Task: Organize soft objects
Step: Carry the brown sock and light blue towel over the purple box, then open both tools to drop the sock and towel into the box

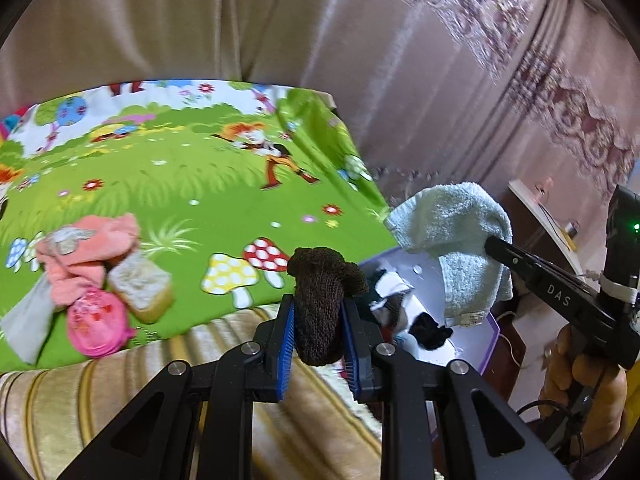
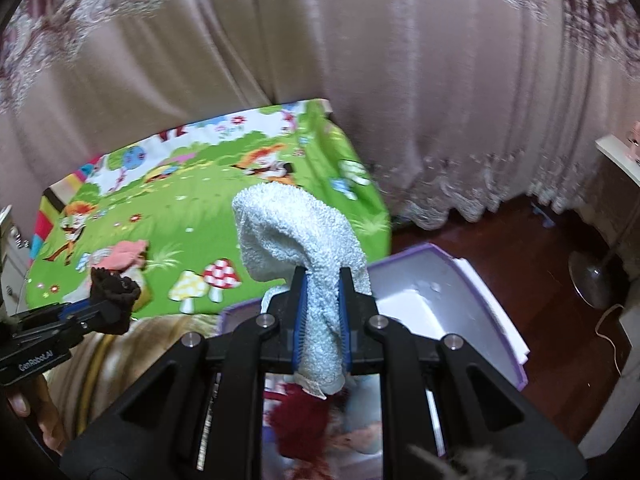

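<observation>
Cartoon bedsheet, beige curtains

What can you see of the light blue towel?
The light blue towel is a small terry cloth, pale blue-green and fluffy, with a small sewn label at one hem. It is pinched in the right claw between the blue pads, which are shut on its bunched middle. Its upper part flops over above the fingers and its lower end hangs below. It is held in the air above the purple-rimmed white box, beside the cartoon-print cloth, touching only the claw.
</observation>
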`<state>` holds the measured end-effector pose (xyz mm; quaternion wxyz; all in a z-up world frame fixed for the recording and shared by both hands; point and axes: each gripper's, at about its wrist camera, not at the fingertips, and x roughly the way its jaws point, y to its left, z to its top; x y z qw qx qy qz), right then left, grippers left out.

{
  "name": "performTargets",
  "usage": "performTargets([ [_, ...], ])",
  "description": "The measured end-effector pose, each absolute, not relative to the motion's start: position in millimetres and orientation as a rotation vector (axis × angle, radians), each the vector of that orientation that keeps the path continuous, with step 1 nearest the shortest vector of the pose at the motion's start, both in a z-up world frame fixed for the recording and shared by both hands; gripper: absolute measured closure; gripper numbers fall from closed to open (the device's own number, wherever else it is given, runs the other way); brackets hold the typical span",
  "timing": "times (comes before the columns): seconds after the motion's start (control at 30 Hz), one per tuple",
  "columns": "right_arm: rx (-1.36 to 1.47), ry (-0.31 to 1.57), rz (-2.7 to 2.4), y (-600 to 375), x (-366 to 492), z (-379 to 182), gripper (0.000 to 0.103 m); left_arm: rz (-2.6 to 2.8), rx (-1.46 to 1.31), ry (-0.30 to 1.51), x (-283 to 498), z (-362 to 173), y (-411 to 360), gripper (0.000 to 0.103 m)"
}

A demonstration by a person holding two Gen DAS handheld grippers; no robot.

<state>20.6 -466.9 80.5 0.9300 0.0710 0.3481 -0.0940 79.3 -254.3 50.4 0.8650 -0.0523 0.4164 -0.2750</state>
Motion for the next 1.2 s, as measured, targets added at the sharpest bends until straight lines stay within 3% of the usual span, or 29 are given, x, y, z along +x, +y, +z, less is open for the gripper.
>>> performTargets([
  [0.53, 0.203, 0.757, -0.358, -537.2, -6.3, 57.3, 0.082, -0.677, -0.025, 0.905, 91.1, 42.8, -325.0, 0.08],
  [0.63, 0.216, 0.764, -0.369, -543.1, -8.5, 55.6, 0.079, -0.708, -0.03, 0.906, 97.7, 43.4, -335.9, 0.071],
  [0.7, 0.214, 0.77, -0.381, -545.3, -8.5, 55.2, 0.062, -0.697, -0.031, 0.91, 103.7, 41.7, -339.8, 0.05],
  [0.73, 0.213, 0.767, -0.382, -546.3, -9.0, 55.3, 0.058, -0.694, -0.04, 0.909, 104.3, 41.6, -338.6, 0.046],
  [0.8, 0.214, 0.759, -0.378, -546.6, -9.4, 56.4, 0.049, -0.684, -0.056, 0.912, 106.9, 40.7, -335.0, 0.044],
  [1.13, 0.214, 0.725, -0.309, -530.8, -6.0, 64.3, 0.049, -0.612, -0.08, 0.9, 108.3, 49.9, -306.5, 0.044],
  [1.2, 0.21, 0.709, -0.287, -523.3, -4.0, 68.8, 0.048, -0.583, -0.077, 0.867, 105.1, 58.2, -298.8, 0.04],
])
